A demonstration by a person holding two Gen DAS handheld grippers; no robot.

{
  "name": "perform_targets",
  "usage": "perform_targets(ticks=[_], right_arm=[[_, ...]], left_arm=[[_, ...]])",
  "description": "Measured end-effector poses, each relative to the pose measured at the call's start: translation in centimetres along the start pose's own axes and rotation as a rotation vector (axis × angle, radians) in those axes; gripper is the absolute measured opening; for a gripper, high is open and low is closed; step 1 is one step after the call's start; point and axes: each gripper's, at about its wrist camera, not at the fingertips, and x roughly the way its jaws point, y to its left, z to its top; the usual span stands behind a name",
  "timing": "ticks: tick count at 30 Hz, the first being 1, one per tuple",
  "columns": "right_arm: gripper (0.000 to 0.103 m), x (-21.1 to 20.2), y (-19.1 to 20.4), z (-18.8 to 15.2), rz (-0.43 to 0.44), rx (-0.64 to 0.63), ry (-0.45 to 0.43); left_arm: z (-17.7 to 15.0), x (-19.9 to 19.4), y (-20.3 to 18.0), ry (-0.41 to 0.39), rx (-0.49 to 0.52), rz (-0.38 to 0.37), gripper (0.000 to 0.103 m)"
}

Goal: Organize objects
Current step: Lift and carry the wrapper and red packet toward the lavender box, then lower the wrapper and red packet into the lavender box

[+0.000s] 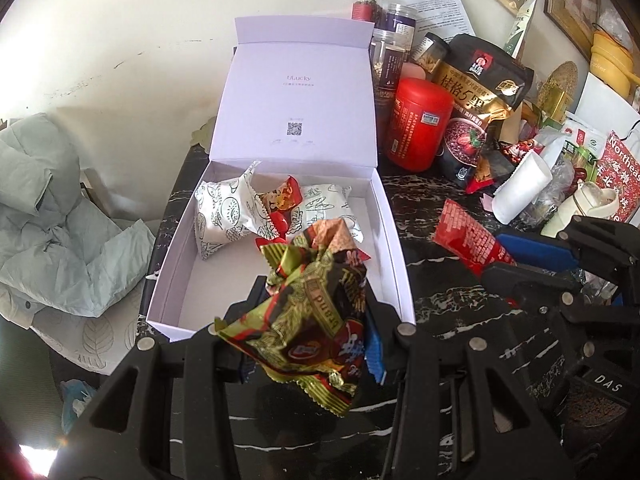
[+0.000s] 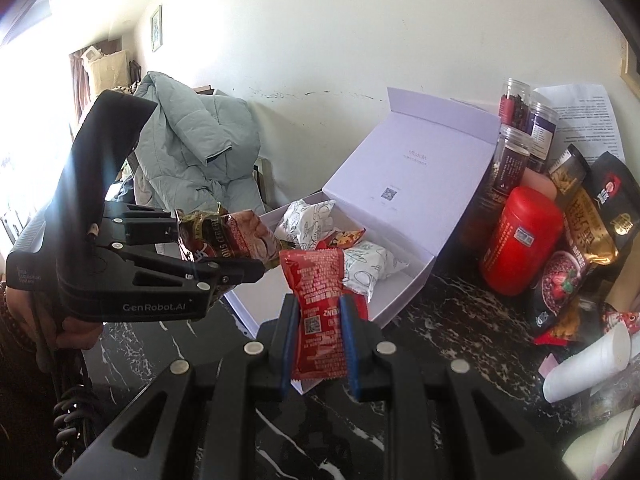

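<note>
My left gripper point(image 1: 310, 320) is shut on a crumpled green, gold and brown snack packet point(image 1: 316, 300), held above the near end of an open white box point(image 1: 394, 248). The box lid stands upright. Inside lie two white patterned packets point(image 1: 224, 204) and a small red one point(image 1: 284, 200). In the right wrist view my right gripper point(image 2: 319, 308) is shut on a red sachet point(image 2: 316, 276), just in front of the box's point(image 2: 400, 304) near corner. The left gripper point(image 2: 224, 248) and its packet point(image 2: 232, 236) show at the left there. The right gripper point(image 1: 504, 256) and its sachet point(image 1: 468, 240) also appear at the right in the left wrist view.
A red canister point(image 1: 420, 128), a black and gold bag point(image 1: 480, 92), clear jars point(image 1: 384, 40), a white paper cup point(image 1: 520, 188) and loose packets crowd the black marble table point(image 1: 440, 300) right of the box. A pale green padded jacket point(image 1: 52, 208) lies on a chair at the left.
</note>
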Motion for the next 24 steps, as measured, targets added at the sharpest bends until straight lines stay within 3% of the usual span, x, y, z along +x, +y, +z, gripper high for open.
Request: perform_targets(ticks=[12,24], right_arm=[[0.02,5.2,-3.2,2.6,0.005,0.017,0.011],[0.02,7.9,-5.3,7.4,0.017,-0.004,-0.045]], left_arm=[[3.5,4.3,1.8,0.006,-0.001,0.013,0.04],[8.1,7.8,3.3,-0.01,-0.031,-0.004,0.04]])
